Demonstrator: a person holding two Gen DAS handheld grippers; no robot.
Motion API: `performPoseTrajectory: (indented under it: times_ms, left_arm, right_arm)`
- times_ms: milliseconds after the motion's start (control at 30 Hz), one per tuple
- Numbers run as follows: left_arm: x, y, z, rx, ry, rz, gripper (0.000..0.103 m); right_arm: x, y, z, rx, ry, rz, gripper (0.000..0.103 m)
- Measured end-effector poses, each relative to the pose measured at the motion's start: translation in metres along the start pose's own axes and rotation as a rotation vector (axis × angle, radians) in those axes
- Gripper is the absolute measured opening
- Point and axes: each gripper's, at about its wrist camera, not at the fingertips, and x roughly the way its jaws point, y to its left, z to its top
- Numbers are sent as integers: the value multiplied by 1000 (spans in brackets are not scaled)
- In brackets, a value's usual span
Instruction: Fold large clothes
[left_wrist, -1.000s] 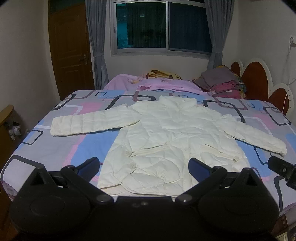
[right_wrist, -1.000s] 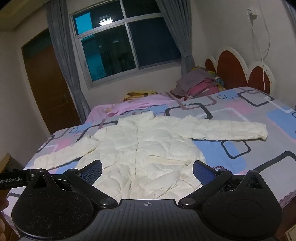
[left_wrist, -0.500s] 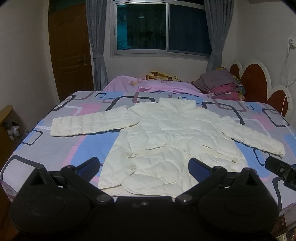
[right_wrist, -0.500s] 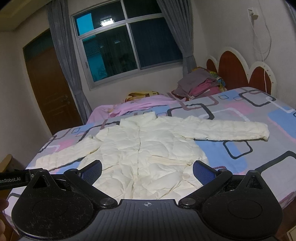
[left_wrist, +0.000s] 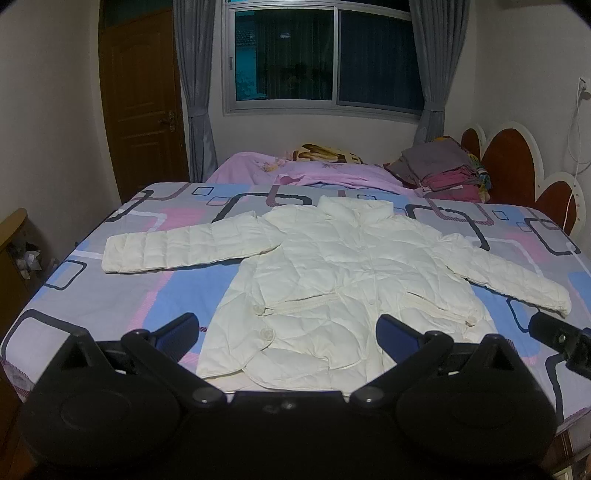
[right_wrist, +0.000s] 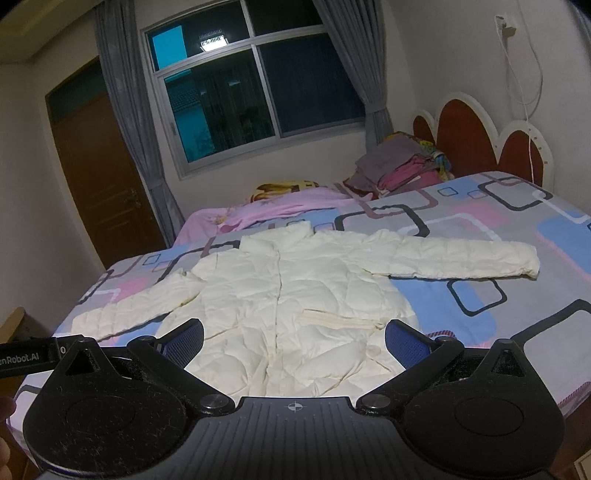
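Observation:
A cream quilted jacket (left_wrist: 332, 273) lies flat on the bed, front up, collar toward the window, both sleeves spread out to the sides. It also shows in the right wrist view (right_wrist: 280, 295). My left gripper (left_wrist: 286, 334) is open and empty, held above the jacket's hem at the near bed edge. My right gripper (right_wrist: 293, 341) is open and empty, also over the hem. The right gripper's tip shows at the right edge of the left wrist view (left_wrist: 557, 336).
The bed (left_wrist: 110, 295) has a grey, blue and pink patterned cover. A pink blanket (left_wrist: 317, 173) and a pile of folded clothes (left_wrist: 439, 170) lie at the far side by the headboard (left_wrist: 517, 166). A wooden door (left_wrist: 144, 103) stands at the left.
Both grippers have tilted up and drawn back slightly, so the jacket sits a little lower and farther in both views. The jacket has not moved.

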Motion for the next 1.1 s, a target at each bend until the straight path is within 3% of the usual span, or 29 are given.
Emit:
performPoseTrajectory:
  times_ms: [1100]
  left_arm:
    - [10, 6, -1, -1, 25, 15, 102]
  right_arm:
    - [8, -2, -1, -2, 19, 0, 103]
